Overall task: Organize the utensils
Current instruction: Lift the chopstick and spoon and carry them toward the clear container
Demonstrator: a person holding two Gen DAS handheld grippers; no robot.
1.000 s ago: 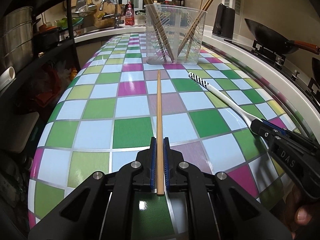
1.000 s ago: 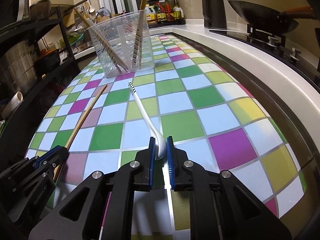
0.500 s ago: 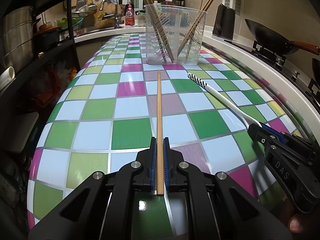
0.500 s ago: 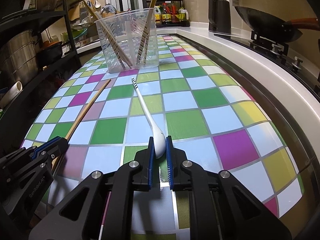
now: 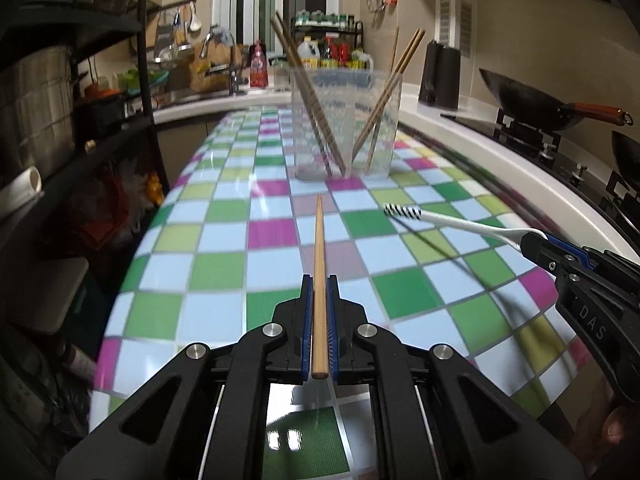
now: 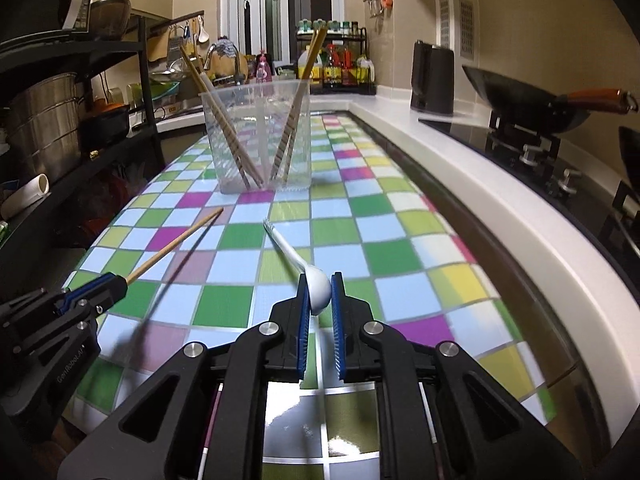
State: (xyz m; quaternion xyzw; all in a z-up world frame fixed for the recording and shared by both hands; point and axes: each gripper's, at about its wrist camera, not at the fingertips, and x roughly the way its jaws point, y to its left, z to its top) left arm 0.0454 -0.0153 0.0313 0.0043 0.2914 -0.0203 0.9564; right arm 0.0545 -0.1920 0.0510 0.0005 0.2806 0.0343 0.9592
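Both grippers have lifted since the earlier frames, so the one loose chopstick (image 5: 319, 264) and the one white spoon (image 6: 308, 270) now hang clear of the checkered table (image 5: 216, 268), each throwing a blurred shadow on the squares. The left gripper (image 5: 319, 312) is clamped on the thick end of the chopstick, whose thin tip points toward the far end of the table. The right gripper (image 6: 319, 300) is clamped on the spoon's bowl, with the striped end of the handle pointing toward the clear plastic holder (image 6: 258, 140). In the left wrist view the right gripper (image 5: 532, 242) comes in from the right edge with the spoon (image 5: 460, 226) stretched out level before it; in the right wrist view the left gripper (image 6: 116, 284) sits at the near left edge. The holder stands upright near the far end of the table. It holds two pairs of chopsticks, four in all, one pair leaning left and one leaning right. One black wok (image 6: 520, 100) sits on the stove beyond the right edge.
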